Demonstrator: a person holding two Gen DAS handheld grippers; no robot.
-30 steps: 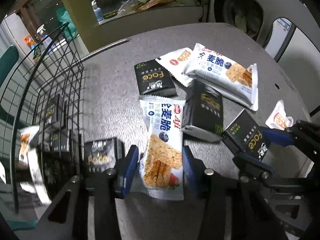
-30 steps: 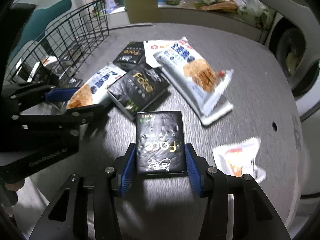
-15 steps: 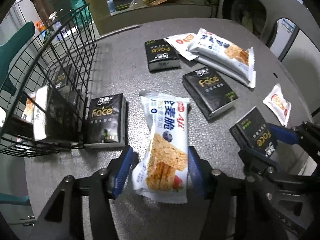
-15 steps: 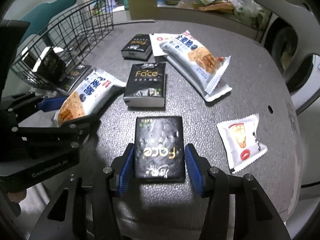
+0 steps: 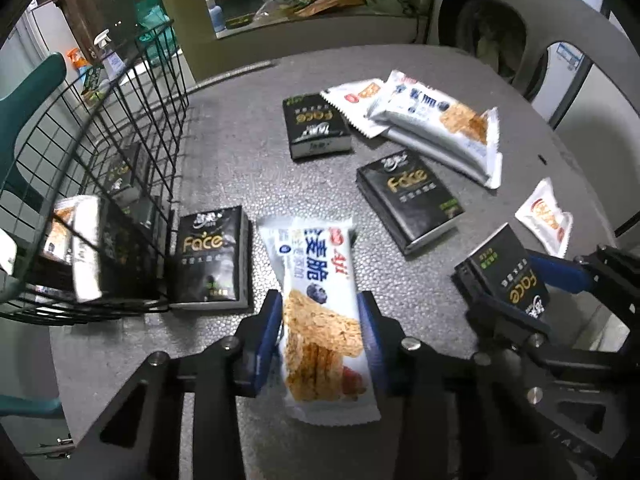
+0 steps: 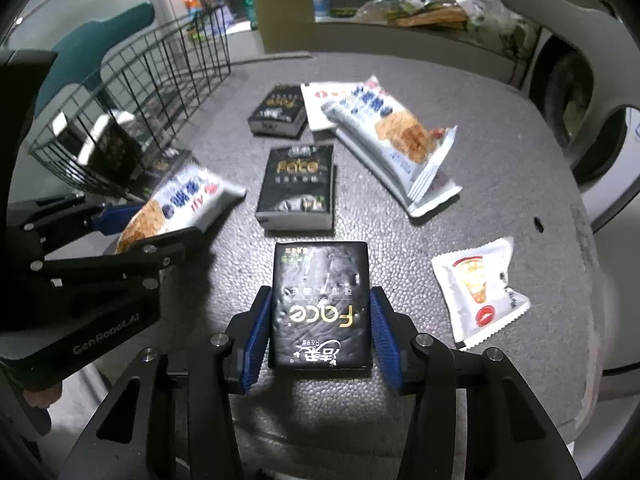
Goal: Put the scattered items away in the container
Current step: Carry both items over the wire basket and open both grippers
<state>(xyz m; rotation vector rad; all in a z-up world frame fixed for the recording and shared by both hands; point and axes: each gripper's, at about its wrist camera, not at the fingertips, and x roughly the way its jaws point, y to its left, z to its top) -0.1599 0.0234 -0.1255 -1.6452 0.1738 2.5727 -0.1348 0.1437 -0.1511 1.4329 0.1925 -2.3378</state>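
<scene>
On the grey table, my left gripper (image 5: 320, 300) has its jaws closing, and both blue pads press a white cracker packet (image 5: 308, 248) between them. The right wrist view shows that packet (image 6: 180, 200) tilted in the left gripper (image 6: 148, 224). My right gripper (image 6: 320, 296) is shut on a black "Face" tissue pack (image 6: 320, 320), which from the left appears as a tilted pack (image 5: 504, 268) in the right gripper (image 5: 520, 292). A black wire basket (image 5: 152, 100) at the left holds several packs.
Loose on the table (image 5: 240, 160) lie black tissue packs (image 5: 210, 256), (image 5: 408, 196), (image 5: 316, 126), a pile of white cracker packets (image 5: 440, 124) and a small snack packet (image 5: 544, 216). A teal chair (image 6: 96, 44) stands behind the basket (image 6: 160, 68). The table's rounded edge runs near right.
The left jaws widened around the cracker packet, then narrowed until the pads touch it. The left view pulled back from the basket. The right gripper kept the tissue pack between its pads.
</scene>
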